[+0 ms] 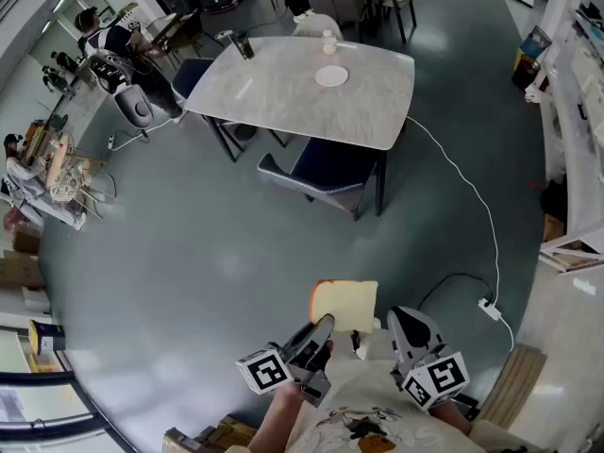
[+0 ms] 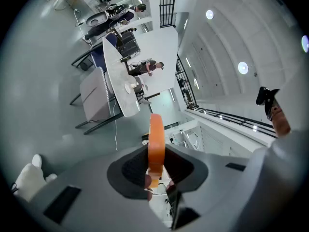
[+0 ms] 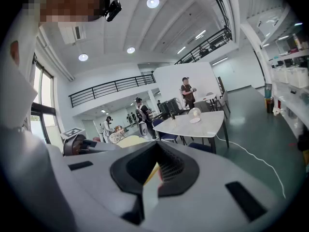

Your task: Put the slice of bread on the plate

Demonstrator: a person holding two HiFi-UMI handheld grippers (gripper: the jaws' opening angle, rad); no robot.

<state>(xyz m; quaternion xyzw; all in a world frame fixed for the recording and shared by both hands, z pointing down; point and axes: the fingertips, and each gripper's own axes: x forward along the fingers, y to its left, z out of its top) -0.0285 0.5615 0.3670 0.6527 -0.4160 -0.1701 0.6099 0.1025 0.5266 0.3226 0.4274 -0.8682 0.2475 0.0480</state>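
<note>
A slice of bread [image 1: 344, 305] with an orange-brown crust hangs in the air, low in the head view. My left gripper [image 1: 326, 327] is shut on its lower edge. In the left gripper view the bread [image 2: 156, 146] stands edge-on between the two pads. My right gripper [image 1: 408, 327] is just right of the slice, apart from it, jaws shut on nothing. From the right gripper view the bread [image 3: 128, 140] shows pale yellow at the left. A white plate [image 1: 331, 75] lies on the grey table [image 1: 283, 97], far ahead across the floor.
Dark blue chairs [image 1: 321, 173] stand at the table's near side. A white cable [image 1: 472, 201] runs over the floor to a power strip [image 1: 489, 307]. People sit at desks at the far left [image 1: 113, 41]. Shelves [image 1: 576, 111] line the right wall.
</note>
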